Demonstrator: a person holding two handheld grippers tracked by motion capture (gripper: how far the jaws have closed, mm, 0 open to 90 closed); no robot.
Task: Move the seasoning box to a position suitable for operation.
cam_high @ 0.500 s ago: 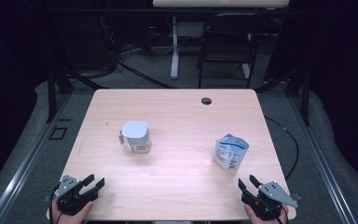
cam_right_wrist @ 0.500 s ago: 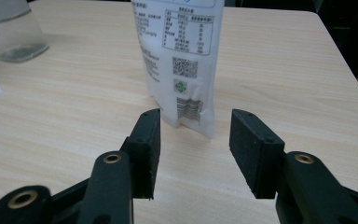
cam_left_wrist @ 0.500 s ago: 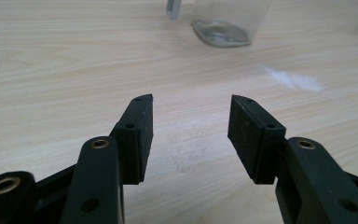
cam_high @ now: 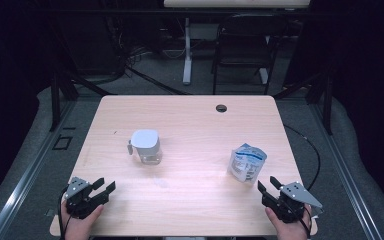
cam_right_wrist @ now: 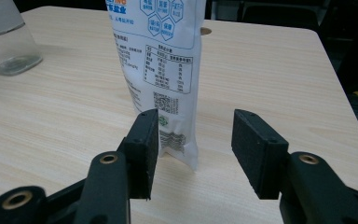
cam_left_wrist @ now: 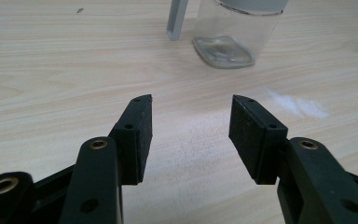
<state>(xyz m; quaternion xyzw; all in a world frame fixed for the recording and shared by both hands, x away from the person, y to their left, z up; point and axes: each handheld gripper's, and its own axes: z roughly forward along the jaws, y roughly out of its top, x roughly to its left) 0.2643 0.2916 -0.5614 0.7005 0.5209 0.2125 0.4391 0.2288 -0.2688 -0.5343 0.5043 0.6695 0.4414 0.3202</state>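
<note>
From my side I see a light wooden table (cam_high: 190,112) with a round cable hole (cam_high: 221,108). Behind it stands a dark chair (cam_high: 244,47) and a white desk leg (cam_high: 187,52). The grey floor (cam_high: 145,75) carries cables; the room is dim.

The left gripper (cam_high: 104,187) and right gripper (cam_high: 268,185) are black, each topped by a grey three-cornered plate. Seen close in the gripper views, each has two flat, matte black pads (cam_left_wrist: 142,135) on angular arms, with brass-ringed holes behind them. A black cable trails from each.
</note>
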